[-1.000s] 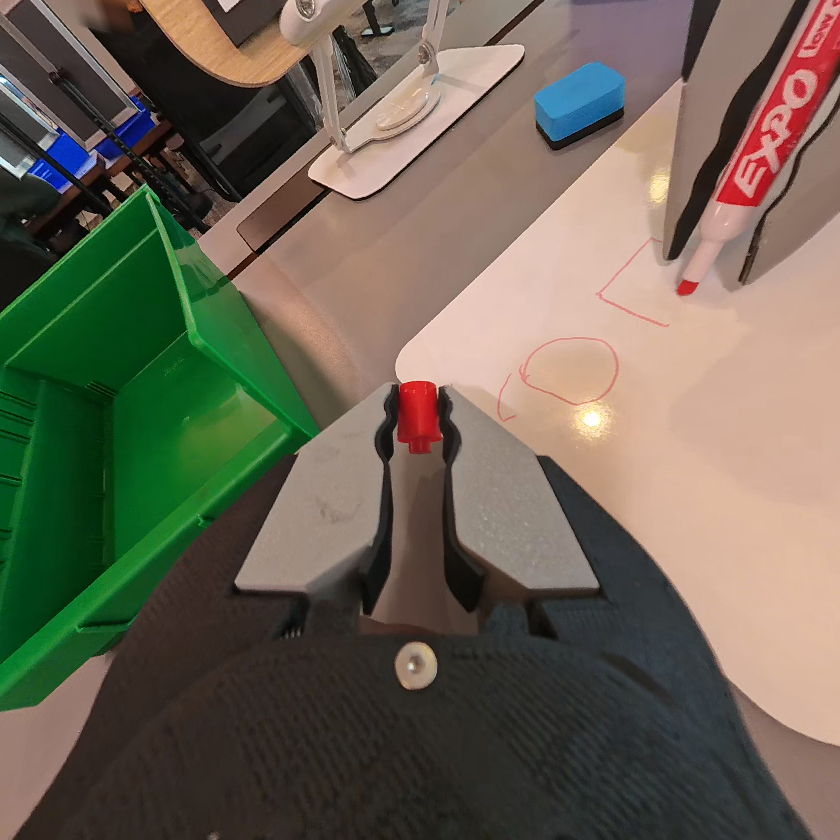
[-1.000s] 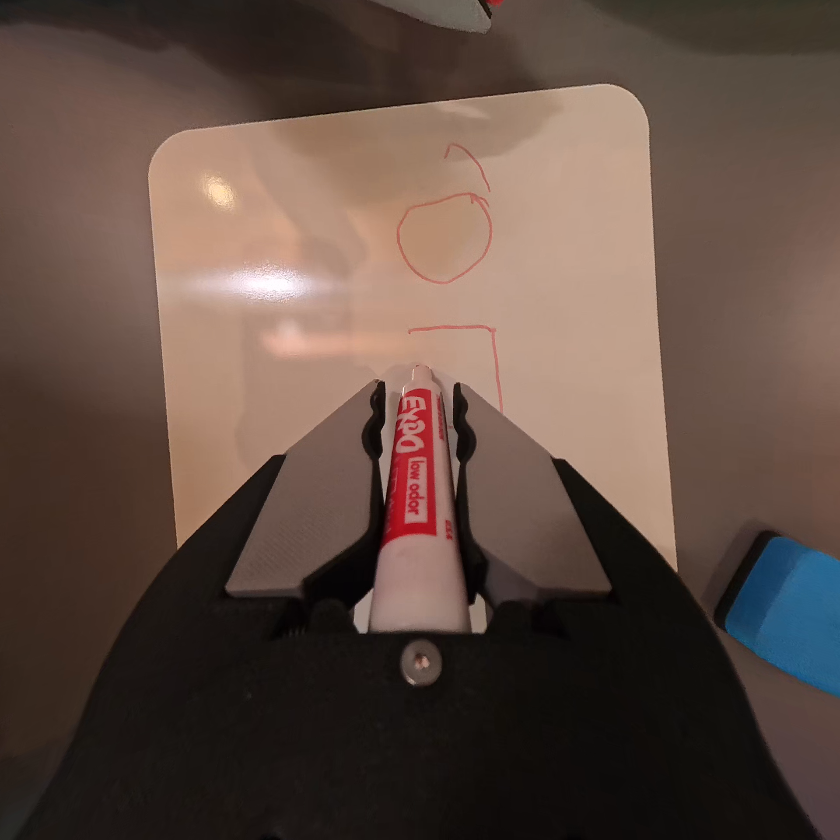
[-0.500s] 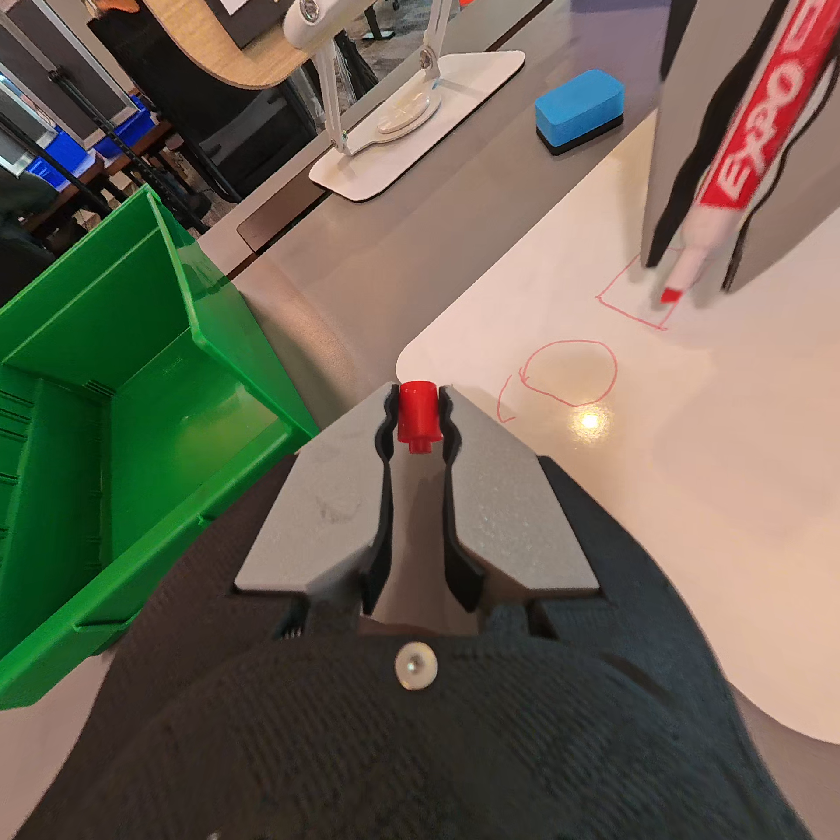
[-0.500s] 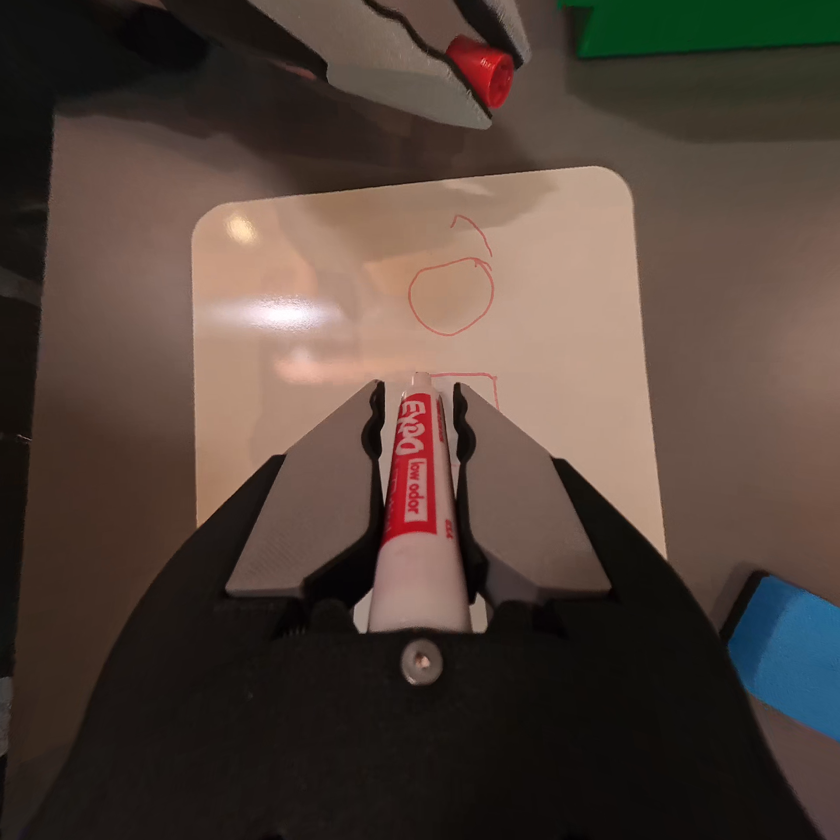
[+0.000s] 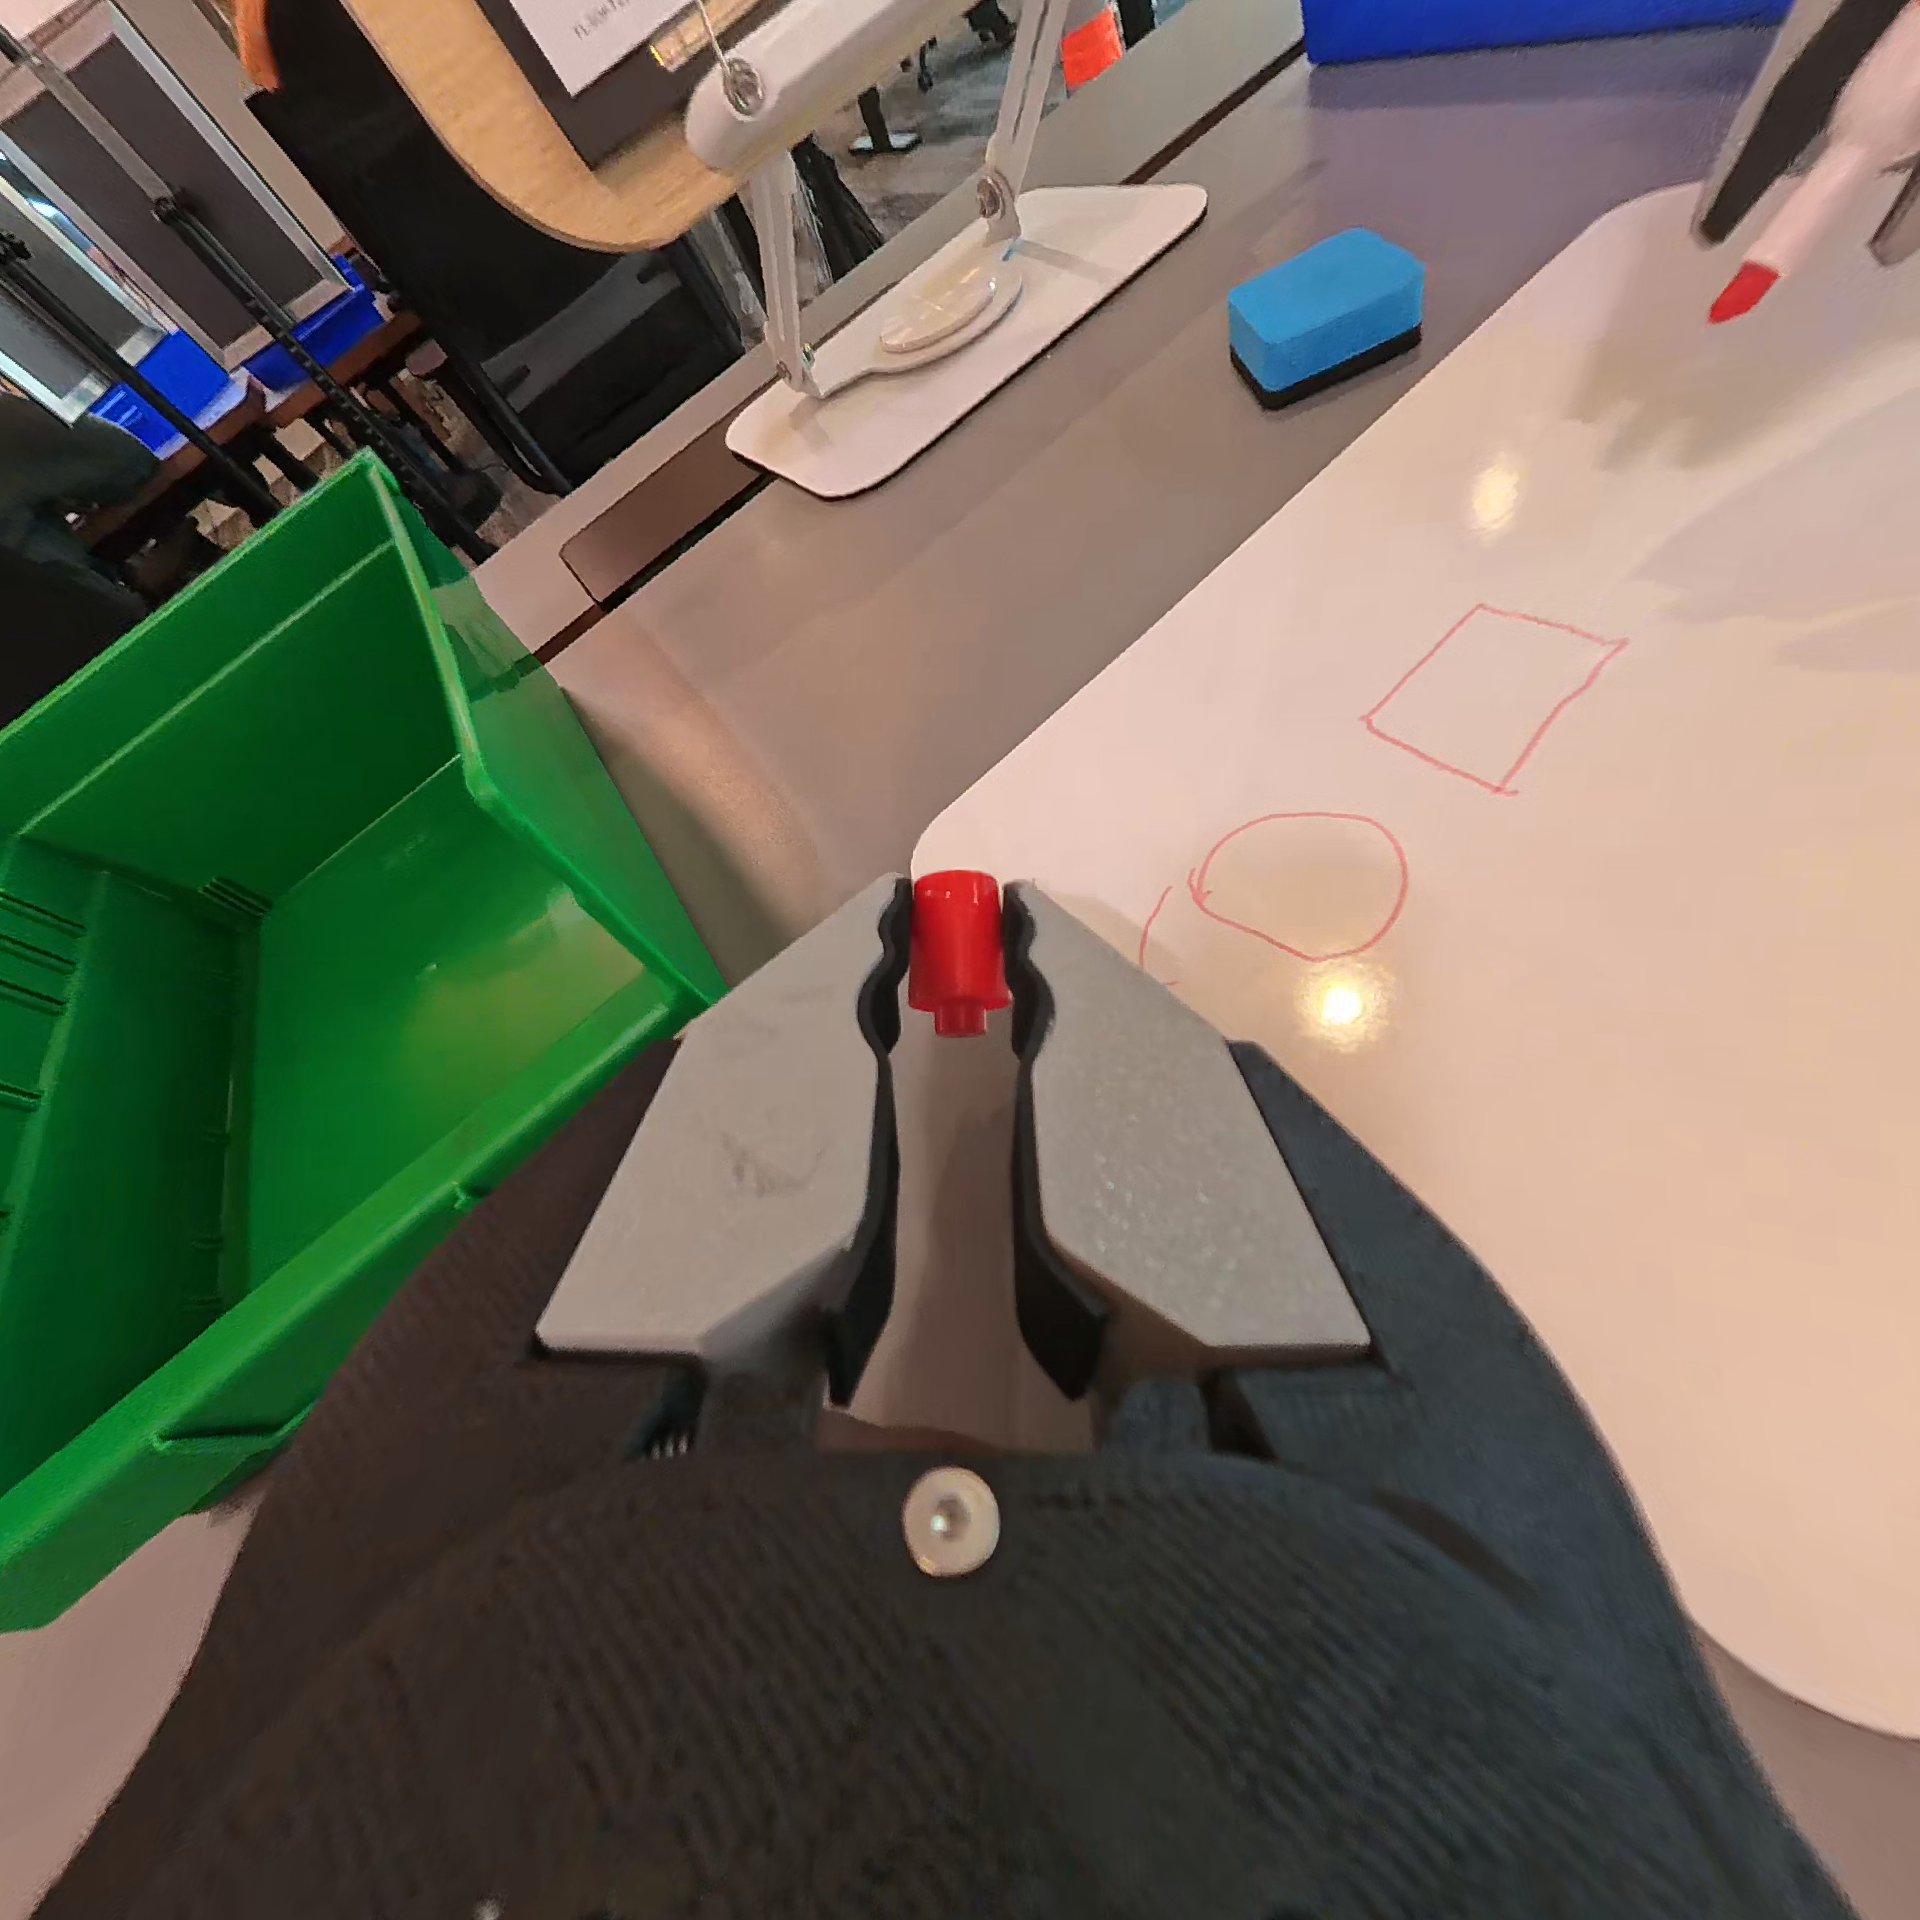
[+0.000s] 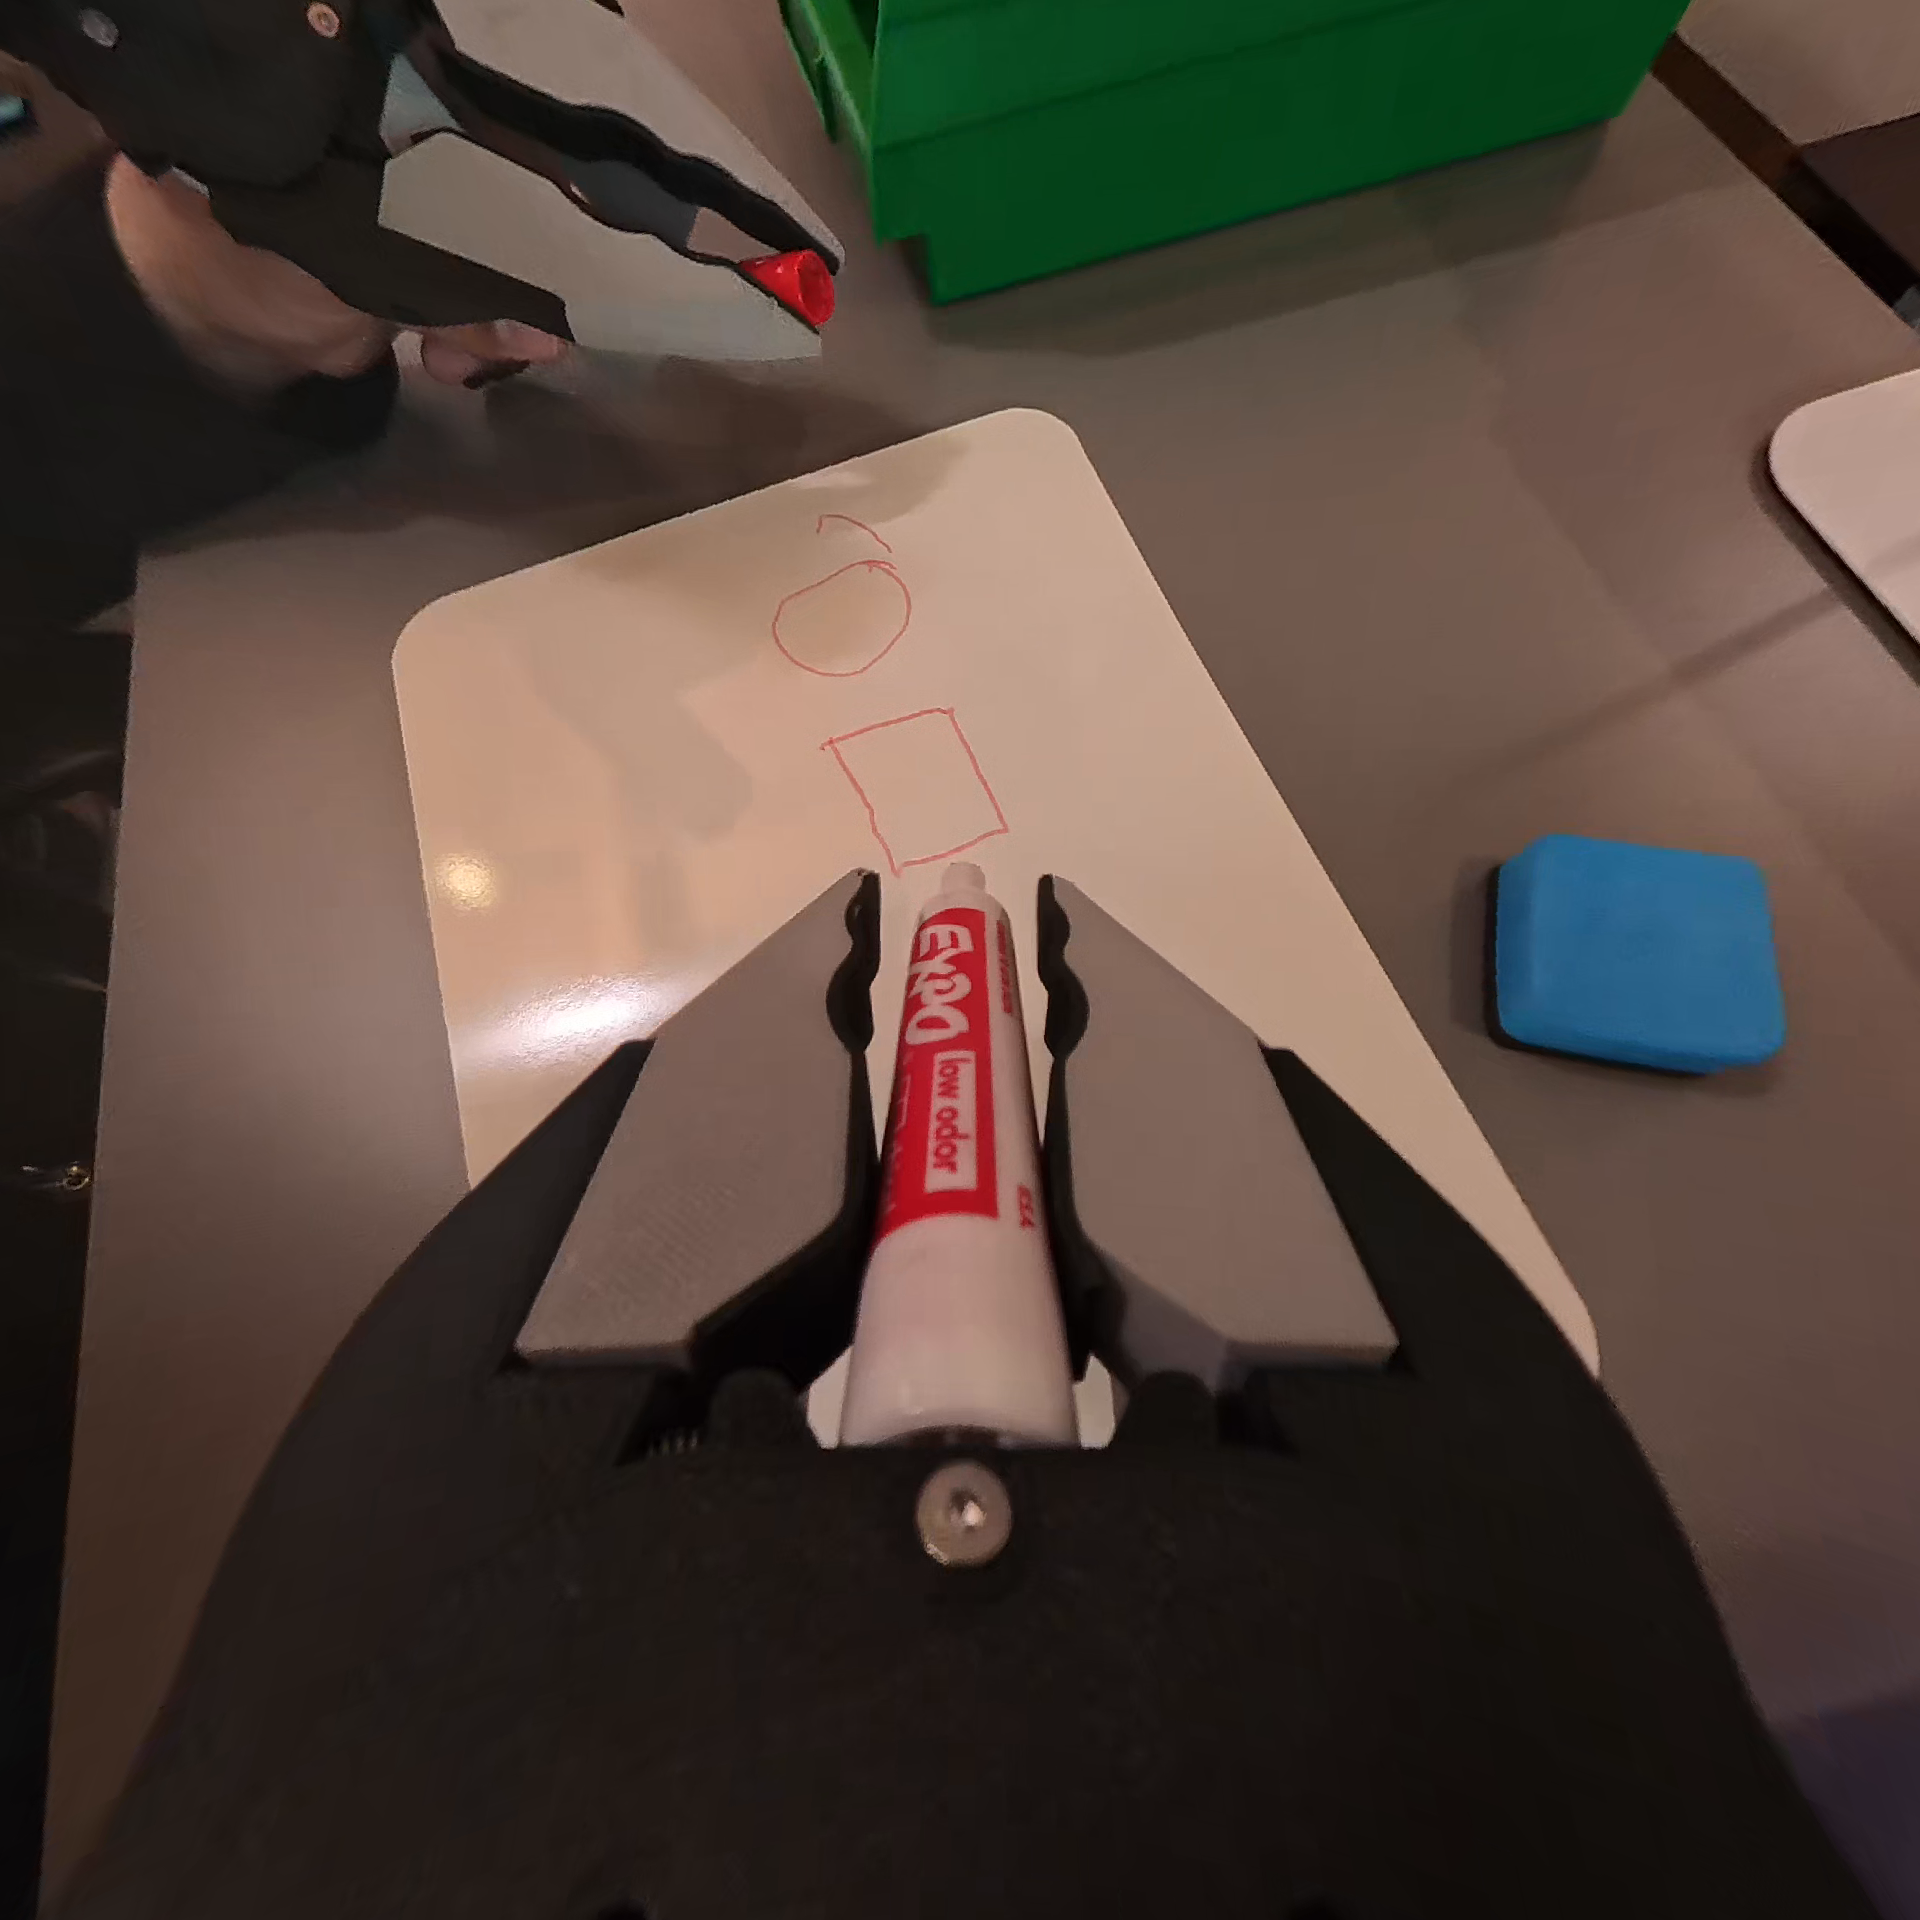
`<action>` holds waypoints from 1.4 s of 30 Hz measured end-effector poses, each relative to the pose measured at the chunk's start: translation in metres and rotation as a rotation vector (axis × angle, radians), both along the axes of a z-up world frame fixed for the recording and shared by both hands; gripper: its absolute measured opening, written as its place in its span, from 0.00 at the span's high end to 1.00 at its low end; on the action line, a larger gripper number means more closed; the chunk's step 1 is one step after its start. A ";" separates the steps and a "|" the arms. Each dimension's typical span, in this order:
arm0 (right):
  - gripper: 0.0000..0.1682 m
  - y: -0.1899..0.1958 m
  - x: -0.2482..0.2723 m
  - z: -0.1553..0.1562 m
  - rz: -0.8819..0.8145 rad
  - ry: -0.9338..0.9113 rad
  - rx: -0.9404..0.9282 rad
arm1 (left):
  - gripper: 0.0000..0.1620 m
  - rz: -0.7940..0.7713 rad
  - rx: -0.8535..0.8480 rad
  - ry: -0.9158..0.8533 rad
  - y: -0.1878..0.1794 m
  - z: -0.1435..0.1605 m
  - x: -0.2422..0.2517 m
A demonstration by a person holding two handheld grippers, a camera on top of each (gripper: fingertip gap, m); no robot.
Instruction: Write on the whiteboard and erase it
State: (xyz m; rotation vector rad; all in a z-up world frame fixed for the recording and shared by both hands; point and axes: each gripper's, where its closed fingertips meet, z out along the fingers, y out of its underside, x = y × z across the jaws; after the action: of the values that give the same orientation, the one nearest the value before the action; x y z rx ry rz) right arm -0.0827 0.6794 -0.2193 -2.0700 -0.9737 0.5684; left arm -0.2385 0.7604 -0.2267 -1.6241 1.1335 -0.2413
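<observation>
Right wrist view puts our right gripper nearest the lens, its grey fingers closed on the white barrel of a red-labelled dry-erase marker that runs forward between them, nib end pointing away from us. Just past the nib lies a flat white whiteboard with rounded corners on the grey tabletop. On it we see a thin red square outline close to the nib and, farther on, a red circle outline with a short red stroke beyond it. To the right of the board, apart from it, sits a blue foam eraser block. At the far edge we see our left gripper and a green plastic storage bin.

From the left wrist view, our left gripper pinches a small red marker cap between its fingertips, held above the near corner of the whiteboard. The green bin stands just to the left of it. Beyond, the circle and then the square show on the board. Farther still, the eraser has a black underside, and a white desk-lamp base rests on the table. The marker's red nib hangs blurred at the upper right, clear of the board.
</observation>
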 end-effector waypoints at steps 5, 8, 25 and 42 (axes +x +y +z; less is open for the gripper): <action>0.83 -0.005 0.007 -0.004 -0.028 0.033 0.009 | 0.90 0.009 0.030 -0.014 0.001 0.005 0.000; 0.83 -0.004 0.010 -0.001 -0.057 0.071 0.012 | 0.90 0.014 0.055 0.011 0.002 0.003 0.000; 0.83 0.000 0.012 -0.009 -0.103 0.084 -0.028 | 0.90 0.027 0.055 0.029 0.005 0.000 -0.001; 0.83 0.000 0.010 -0.013 -0.108 0.086 -0.050 | 0.90 0.031 0.059 0.022 0.007 0.001 -0.002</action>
State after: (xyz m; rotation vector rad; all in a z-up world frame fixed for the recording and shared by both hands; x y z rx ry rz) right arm -0.0724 0.6796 -0.2322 -2.1101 -0.8003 0.6247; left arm -0.2402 0.7672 -0.2252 -1.5942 1.1211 -0.1691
